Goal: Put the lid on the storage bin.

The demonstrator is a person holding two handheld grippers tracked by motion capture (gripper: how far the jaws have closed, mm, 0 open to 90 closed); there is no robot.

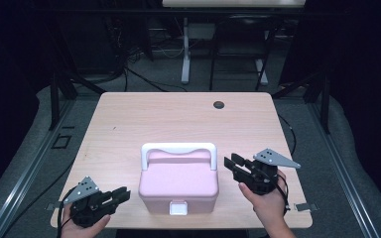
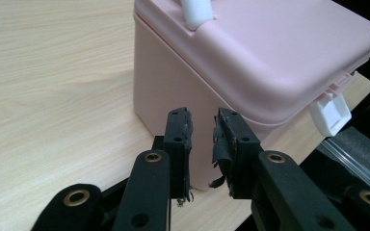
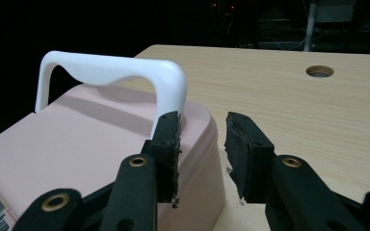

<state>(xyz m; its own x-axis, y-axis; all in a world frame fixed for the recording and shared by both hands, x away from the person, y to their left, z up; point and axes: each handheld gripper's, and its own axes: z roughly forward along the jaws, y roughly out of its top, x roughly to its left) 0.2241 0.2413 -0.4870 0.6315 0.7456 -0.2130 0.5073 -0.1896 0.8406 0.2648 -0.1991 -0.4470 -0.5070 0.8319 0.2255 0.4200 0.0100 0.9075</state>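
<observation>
A pink box (image 1: 178, 186) with a white handle (image 1: 178, 148) sits on the table (image 1: 178, 119), at its near edge. The left gripper (image 1: 121, 194) waits just left of the box, jaws parted and empty. The right gripper (image 1: 232, 162) hovers just right of the box, also parted and empty.

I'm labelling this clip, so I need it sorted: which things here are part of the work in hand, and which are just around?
Part of the work:
pink box, lid down
white handle, standing up
white latch at the front
left gripper and right gripper, both open, one each side of the box

Just around:
table
cable hole
white desk leg behind
</observation>
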